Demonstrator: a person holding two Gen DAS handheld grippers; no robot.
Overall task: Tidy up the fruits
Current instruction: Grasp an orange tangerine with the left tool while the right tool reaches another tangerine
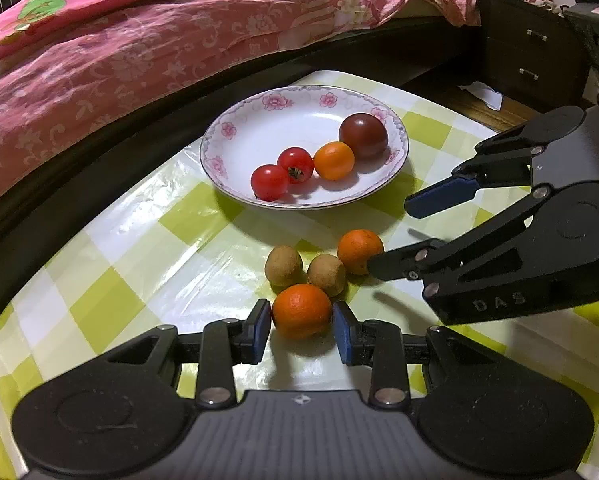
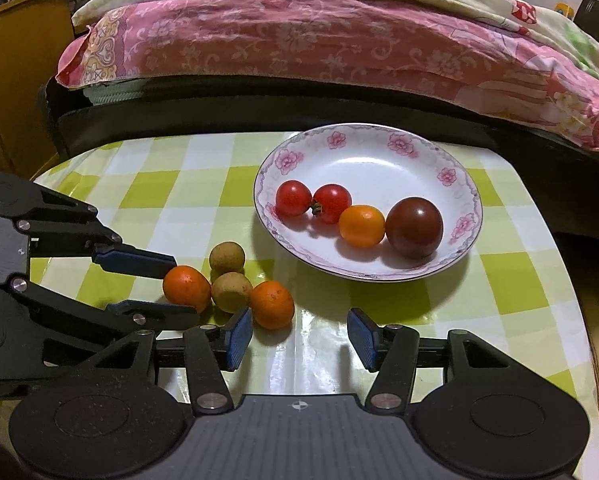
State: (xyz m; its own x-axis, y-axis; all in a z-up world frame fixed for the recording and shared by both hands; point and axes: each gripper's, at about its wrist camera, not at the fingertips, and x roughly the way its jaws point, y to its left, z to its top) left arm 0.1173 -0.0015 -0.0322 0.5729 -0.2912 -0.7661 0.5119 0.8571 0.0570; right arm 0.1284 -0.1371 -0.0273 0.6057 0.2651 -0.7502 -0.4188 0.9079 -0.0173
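Note:
A white floral plate (image 1: 239, 124) (image 2: 379, 152) holds two red tomatoes (image 1: 283, 174) (image 2: 311, 200), a small orange fruit (image 1: 334, 160) (image 2: 361, 226) and a dark tomato (image 1: 363, 136) (image 2: 414, 227). On the table lie two brown fruits (image 1: 303, 270) (image 2: 228, 276) and two oranges. My left gripper (image 1: 302, 330) (image 2: 171, 284) is open, its blue pads on either side of the near orange (image 1: 302, 316) (image 2: 186, 288). My right gripper (image 2: 299, 338) (image 1: 387, 236) is open and empty, just right of the other orange (image 2: 271, 304) (image 1: 359, 251).
The table (image 1: 119, 272) (image 2: 159, 184) has a green-and-white checked cover. A bed with pink bedding (image 1: 139, 40) (image 2: 319, 40) runs along its far edge. A dark drawer cabinet (image 1: 535, 56) stands at the back right in the left wrist view.

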